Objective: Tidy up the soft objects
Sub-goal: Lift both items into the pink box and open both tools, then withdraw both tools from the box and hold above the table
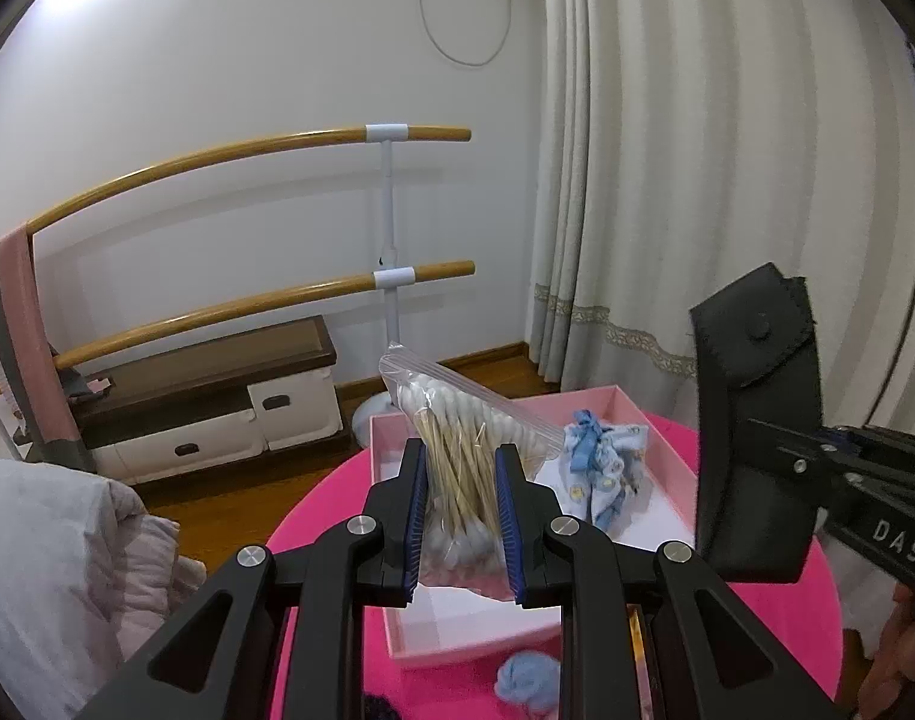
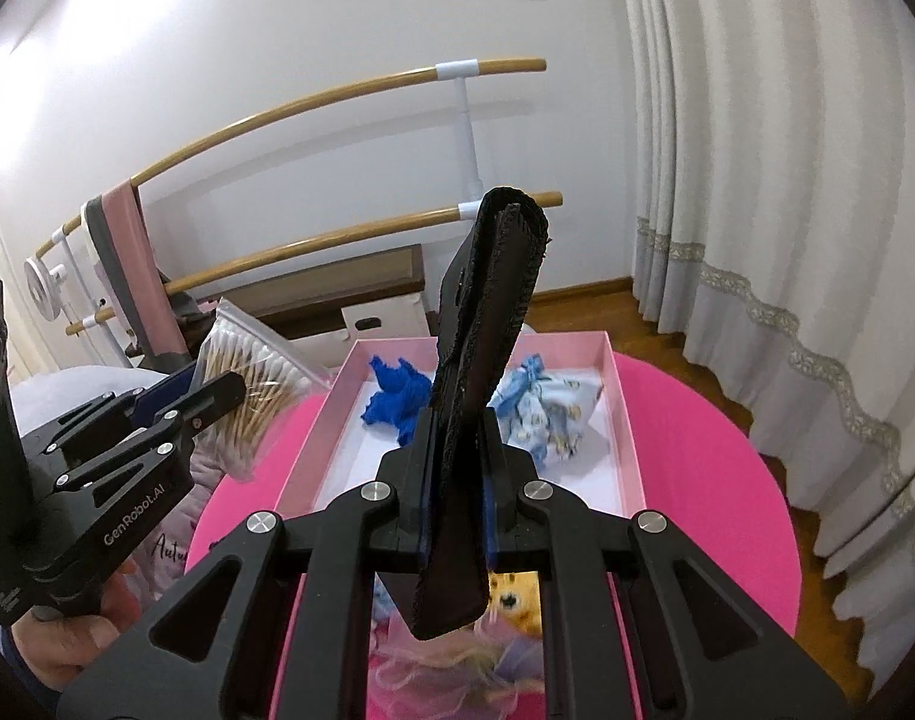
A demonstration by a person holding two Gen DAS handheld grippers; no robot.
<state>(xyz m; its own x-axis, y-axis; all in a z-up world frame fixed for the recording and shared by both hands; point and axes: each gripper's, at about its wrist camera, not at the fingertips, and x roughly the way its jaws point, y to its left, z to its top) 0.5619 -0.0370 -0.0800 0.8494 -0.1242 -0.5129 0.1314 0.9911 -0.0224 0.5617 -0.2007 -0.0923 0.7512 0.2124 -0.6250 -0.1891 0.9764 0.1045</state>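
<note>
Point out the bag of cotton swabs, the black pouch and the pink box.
bag of cotton swabs (image 1: 457, 468), left wrist view, wooden sticks.
black pouch (image 2: 487, 324), right wrist view, its edge.
pink box (image 2: 622, 396), right wrist view, right wall.

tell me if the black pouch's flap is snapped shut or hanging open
Shut, as far as shows. In the left wrist view the black pouch has its flap lying flat over the body, snap stud centred on it. The right gripper clamps it upright.

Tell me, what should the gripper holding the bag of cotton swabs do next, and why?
Probably lower it into the pink box and let go. The left gripper is shut on the cotton swab bag, held above the box's bare white floor, and the patterned cloth already lies inside, so the bag likely belongs there too.
</note>
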